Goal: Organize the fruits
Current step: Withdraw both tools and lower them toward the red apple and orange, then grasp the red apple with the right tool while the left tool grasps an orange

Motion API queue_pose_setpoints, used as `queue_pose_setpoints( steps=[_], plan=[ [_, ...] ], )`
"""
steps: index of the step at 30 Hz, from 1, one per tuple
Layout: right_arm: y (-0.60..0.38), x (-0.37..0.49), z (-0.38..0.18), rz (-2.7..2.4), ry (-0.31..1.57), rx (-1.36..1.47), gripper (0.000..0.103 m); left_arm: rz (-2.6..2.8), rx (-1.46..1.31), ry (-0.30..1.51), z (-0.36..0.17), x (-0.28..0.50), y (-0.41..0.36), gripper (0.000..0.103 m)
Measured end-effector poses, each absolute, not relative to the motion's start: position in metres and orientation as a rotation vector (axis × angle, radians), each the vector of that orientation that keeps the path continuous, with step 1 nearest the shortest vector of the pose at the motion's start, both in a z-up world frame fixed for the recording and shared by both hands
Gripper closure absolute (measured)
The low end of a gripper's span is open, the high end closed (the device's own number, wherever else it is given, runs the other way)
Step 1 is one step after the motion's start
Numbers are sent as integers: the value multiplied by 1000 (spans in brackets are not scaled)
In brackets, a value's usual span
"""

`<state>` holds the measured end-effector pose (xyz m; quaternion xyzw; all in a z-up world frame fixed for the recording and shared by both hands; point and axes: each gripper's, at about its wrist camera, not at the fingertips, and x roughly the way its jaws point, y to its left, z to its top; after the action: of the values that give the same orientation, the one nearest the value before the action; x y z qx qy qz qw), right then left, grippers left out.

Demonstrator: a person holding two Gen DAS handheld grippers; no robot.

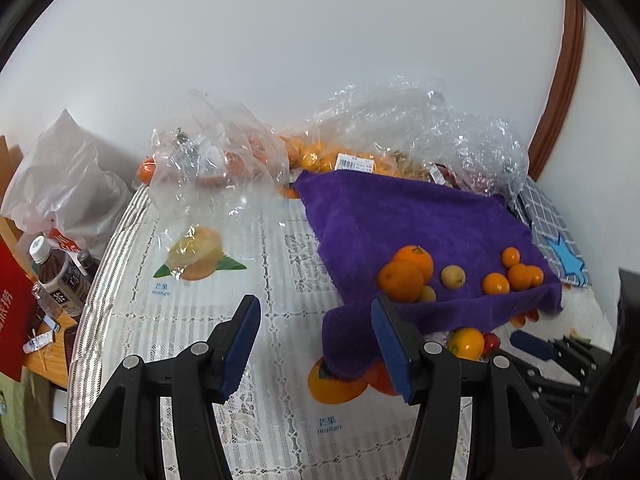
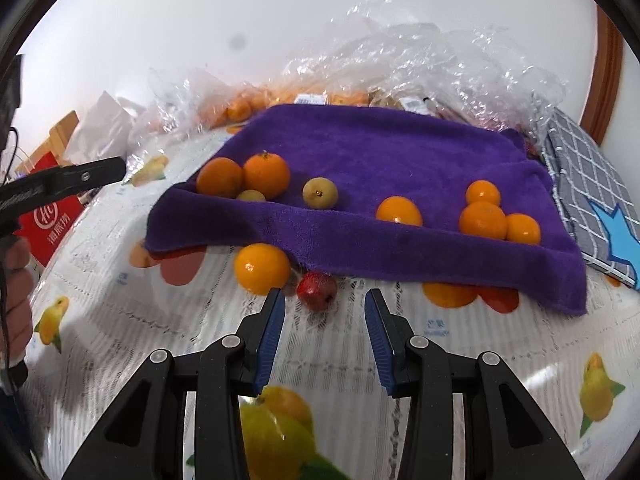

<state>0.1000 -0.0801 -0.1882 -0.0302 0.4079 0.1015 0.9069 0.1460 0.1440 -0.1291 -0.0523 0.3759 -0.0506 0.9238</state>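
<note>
While both grippers hang over the table with nothing held, the right gripper (image 2: 324, 312) has jaws wide apart, a red fruit (image 2: 317, 290) just beyond its tips at 12 o'clock and a loose orange (image 2: 262, 269) touching the purple towel (image 2: 380, 152) edge at 11 o'clock. The left gripper (image 1: 316, 320) is spread open too, its right finger (image 1: 390, 344) overlapping the towel's near corner. Farther on the towel: two oranges (image 2: 244, 176) at 10 o'clock, a yellow-green fruit (image 2: 319, 193) mid, four small oranges (image 2: 484, 216) at 2 o'clock. Behind, clear bags (image 2: 420, 52) of fruit; checked cloth (image 2: 584, 184) at 3 o'clock.
</note>
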Motion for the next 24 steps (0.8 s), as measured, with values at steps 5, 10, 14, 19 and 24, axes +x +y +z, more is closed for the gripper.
queue_pose_setpoints(
  steps=[5,10,14,19,24],
  plan=[
    [-75,116,-195,222,868,-94,75,-141,-123,794,-136,147,142,47],
    [-80,114,-194,249,865,-71,79,-234,-155,801,-140,143,134,48],
    [-95,101,-185,234,841,-38,79,-302,-180,809,-141,138,123,48],
    [-124,84,-176,188,821,-36,79,-380,-222,831,-150,133,102,48],
    [-152,76,-171,159,812,-5,79,-390,-174,879,-164,133,75,48]
  ],
)
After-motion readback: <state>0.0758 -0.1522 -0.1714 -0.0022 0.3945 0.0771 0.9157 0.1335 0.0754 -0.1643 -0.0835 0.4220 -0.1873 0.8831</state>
